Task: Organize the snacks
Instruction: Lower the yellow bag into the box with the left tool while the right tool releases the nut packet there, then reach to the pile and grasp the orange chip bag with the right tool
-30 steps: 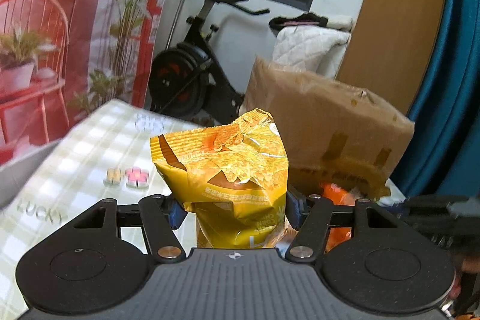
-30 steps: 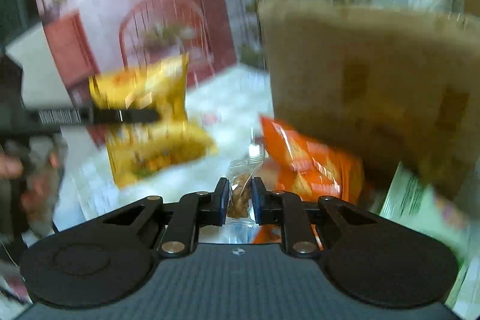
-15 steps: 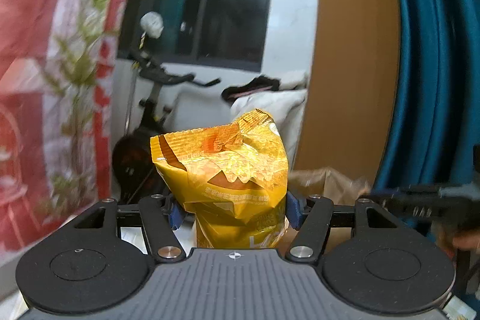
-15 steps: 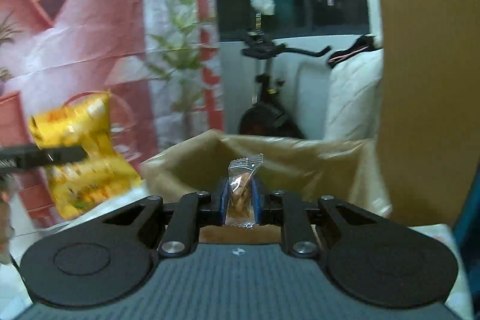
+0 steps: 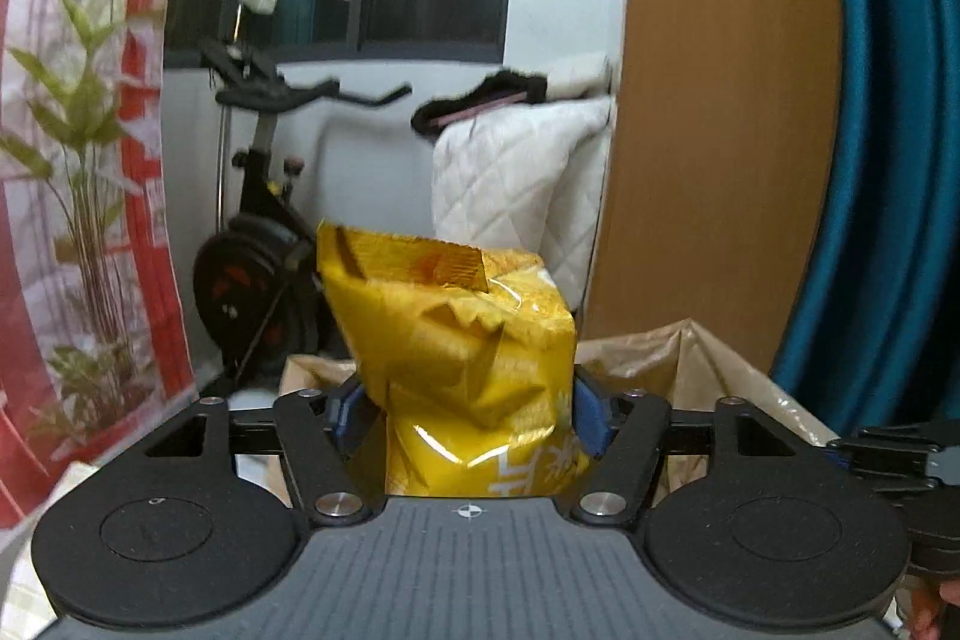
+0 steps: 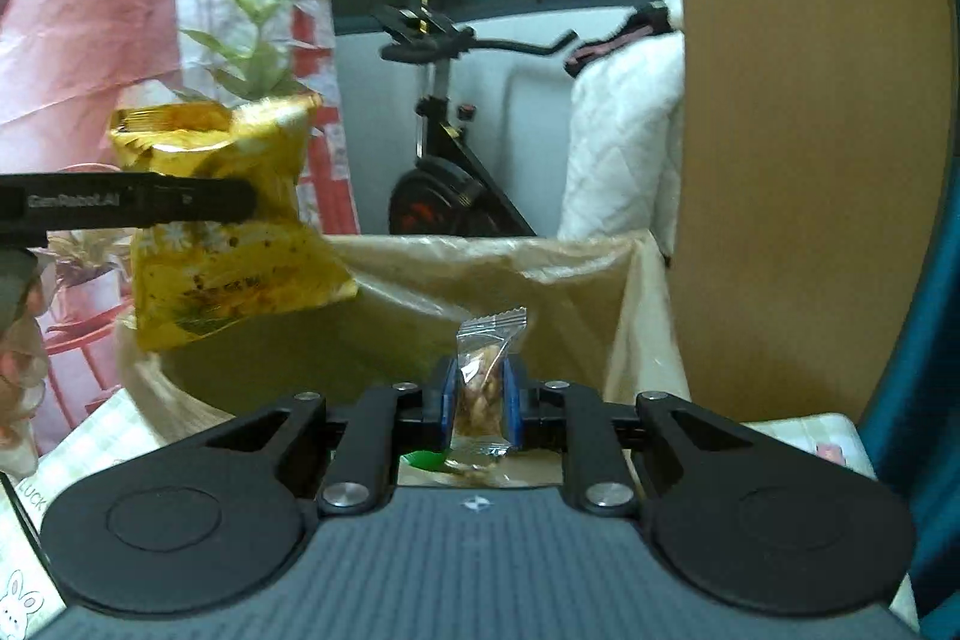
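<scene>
A crinkled yellow snack bag (image 5: 456,340) sits between the jaws of my left gripper (image 5: 465,418). Those jaws are opening, and the blue pads (image 5: 587,421) still touch the bag's sides. In the right wrist view the same yellow bag (image 6: 228,274) hangs from the left gripper's finger (image 6: 150,202) over the left rim of an open brown paper bag (image 6: 480,274). My right gripper (image 6: 477,400) is shut on a small clear packet of nuts (image 6: 483,370), held upright above the paper bag's mouth. The paper bag's rim (image 5: 690,358) shows just beyond the left gripper.
Behind the paper bag stand an exercise bike (image 6: 438,160), a white quilted bundle (image 6: 624,148) and a wooden panel (image 6: 798,130). A teal curtain (image 5: 888,160) hangs on the right. A checked tablecloth (image 6: 102,436) covers the table below, and a printed backdrop (image 6: 120,10) hangs at left.
Both grippers have risen from the table and swung to the paper bag's open mouth. The left jaws have spread wider around the yellow bag. The right grip on the packet is unchanged.
</scene>
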`<state>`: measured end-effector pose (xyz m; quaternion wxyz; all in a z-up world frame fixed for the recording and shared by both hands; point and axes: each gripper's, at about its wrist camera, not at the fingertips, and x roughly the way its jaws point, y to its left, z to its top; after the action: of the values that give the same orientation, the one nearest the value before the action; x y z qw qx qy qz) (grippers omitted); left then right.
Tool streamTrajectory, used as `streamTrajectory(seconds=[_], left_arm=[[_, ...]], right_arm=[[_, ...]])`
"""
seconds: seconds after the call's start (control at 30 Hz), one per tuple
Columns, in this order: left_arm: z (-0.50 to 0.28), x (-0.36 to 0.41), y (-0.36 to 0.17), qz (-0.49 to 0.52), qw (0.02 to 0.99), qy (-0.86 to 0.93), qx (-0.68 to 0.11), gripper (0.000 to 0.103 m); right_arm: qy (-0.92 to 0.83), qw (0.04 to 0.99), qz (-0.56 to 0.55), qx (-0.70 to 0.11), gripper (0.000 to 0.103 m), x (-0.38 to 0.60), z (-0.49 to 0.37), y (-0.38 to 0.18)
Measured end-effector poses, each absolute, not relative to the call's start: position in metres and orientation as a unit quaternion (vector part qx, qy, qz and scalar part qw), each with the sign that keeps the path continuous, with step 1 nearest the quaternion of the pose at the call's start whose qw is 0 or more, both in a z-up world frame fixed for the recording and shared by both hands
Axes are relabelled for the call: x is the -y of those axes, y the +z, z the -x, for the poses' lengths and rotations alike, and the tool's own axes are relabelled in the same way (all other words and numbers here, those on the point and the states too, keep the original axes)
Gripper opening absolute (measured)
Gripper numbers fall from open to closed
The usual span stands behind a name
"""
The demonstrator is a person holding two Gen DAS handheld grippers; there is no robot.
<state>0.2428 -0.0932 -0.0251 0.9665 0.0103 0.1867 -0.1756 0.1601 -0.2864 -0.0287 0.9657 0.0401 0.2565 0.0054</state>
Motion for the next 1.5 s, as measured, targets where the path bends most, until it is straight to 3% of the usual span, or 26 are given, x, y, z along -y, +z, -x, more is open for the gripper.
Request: streamTrajectory(seconds=[0.13,0.17,0.23,0.53,0.8,0.97,1.13,1.5], left_arm=[[-0.251,0.083,-0.033,0.002,0.961,-0.178,-0.212,0.080],[-0.249,0.078,-0.035,0.001,0.960,-0.179,-0.213,0.083],[-0.245,0.070,-0.036,0.001,0.961,-0.180,-0.212,0.086],[-0.192,0.031,-0.028,0.010,0.956,-0.199,-0.214,0.085],[-0.130,-0.014,-0.044,0.002,0.956,-0.184,-0.228,0.084],[-0.106,-0.036,-0.069,-0.002,0.958,-0.148,-0.245,0.078],[-0.092,-0.051,-0.090,0.004,0.951,-0.149,-0.272,0.078],[-0.079,-0.061,-0.120,0.024,0.939,-0.154,-0.306,0.078]], right_arm=[[-0.005,0.964,-0.048,-0.260,0.022,0.293,-0.156,-0.034],[-0.006,0.965,-0.045,-0.259,0.026,0.293,-0.154,-0.033],[-0.010,0.967,-0.041,-0.253,0.046,0.292,-0.148,-0.031],[0.016,0.971,-0.061,-0.229,0.048,0.275,-0.117,-0.019],[0.058,0.973,-0.036,-0.220,0.062,0.228,-0.070,-0.032],[0.091,0.964,0.003,-0.249,0.083,0.191,-0.045,-0.063],[0.106,0.948,0.084,-0.288,0.085,0.157,-0.032,-0.098],[0.116,0.918,0.114,-0.363,0.091,0.128,-0.037,-0.145]])
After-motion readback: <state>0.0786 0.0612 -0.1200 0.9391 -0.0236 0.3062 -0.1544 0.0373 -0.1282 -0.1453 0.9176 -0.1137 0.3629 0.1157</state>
